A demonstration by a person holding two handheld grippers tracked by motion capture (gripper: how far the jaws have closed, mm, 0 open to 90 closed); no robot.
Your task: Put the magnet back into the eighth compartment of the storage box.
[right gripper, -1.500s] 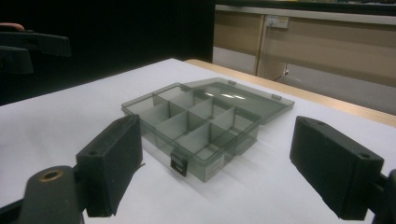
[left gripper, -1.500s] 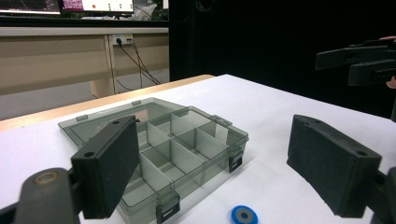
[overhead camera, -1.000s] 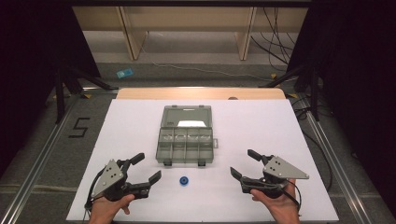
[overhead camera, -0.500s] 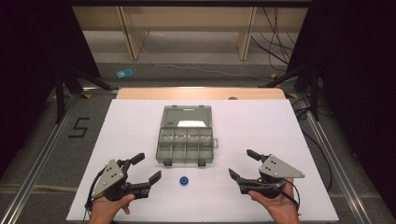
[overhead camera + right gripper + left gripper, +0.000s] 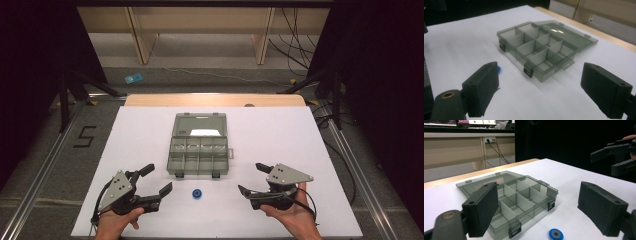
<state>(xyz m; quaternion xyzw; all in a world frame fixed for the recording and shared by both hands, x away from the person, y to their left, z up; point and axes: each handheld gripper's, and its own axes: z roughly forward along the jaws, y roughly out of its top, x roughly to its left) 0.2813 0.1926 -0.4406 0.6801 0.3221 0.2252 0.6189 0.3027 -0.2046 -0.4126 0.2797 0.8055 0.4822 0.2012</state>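
Observation:
A smoky clear compartment box [image 5: 199, 146] lies open in the middle of the white table, its lid folded back; its compartments [image 5: 519, 200] [image 5: 541, 50] look empty. A small blue disc [image 5: 197, 193] [image 5: 555, 234] rests on the table just in front of the box, and its edge peeks past my right gripper's left jaw [image 5: 498, 68]. My left gripper [image 5: 157, 179] is open near the front left, to the left of the disc. My right gripper [image 5: 253, 178] is open at the front right, also seen across the table [image 5: 614, 157]. Nothing sits between either pair of jaws.
The white table top [image 5: 280, 135] has a wooden strip [image 5: 215, 100] along its far edge. Beyond it are floor cables [image 5: 295, 55], wooden table legs [image 5: 140, 40] and a small blue item on the floor [image 5: 133, 78]. Dark curtains flank both sides.
My right gripper has shifted slightly left, toward the box and the disc. The left gripper, the box and the disc have stayed put.

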